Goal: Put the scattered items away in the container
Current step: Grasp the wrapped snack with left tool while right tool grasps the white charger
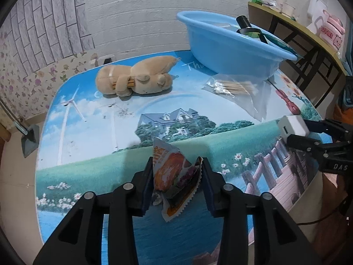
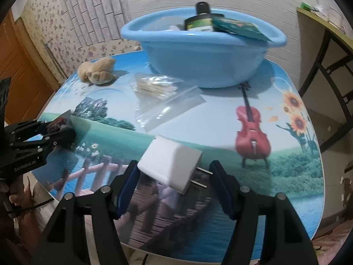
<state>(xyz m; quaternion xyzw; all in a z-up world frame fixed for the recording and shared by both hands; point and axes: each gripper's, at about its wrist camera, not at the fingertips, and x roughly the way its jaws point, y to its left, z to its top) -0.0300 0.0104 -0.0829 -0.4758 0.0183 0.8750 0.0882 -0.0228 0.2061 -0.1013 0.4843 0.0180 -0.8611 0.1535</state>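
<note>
On table: one plush toy (image 1: 134, 76), one bag of cotton swabs (image 1: 236, 88). Left gripper (image 1: 177, 176) clamps one snack packet (image 1: 176, 176); right gripper (image 2: 174, 176) holds one white charger plug (image 2: 169, 165). One blue basin (image 1: 231, 44) beyond.

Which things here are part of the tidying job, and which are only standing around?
Job: snack packet in the left gripper; white plug in the right gripper; plush toy; bag of cotton swabs; blue basin.

Not job: side shelf; pink bag.
</note>
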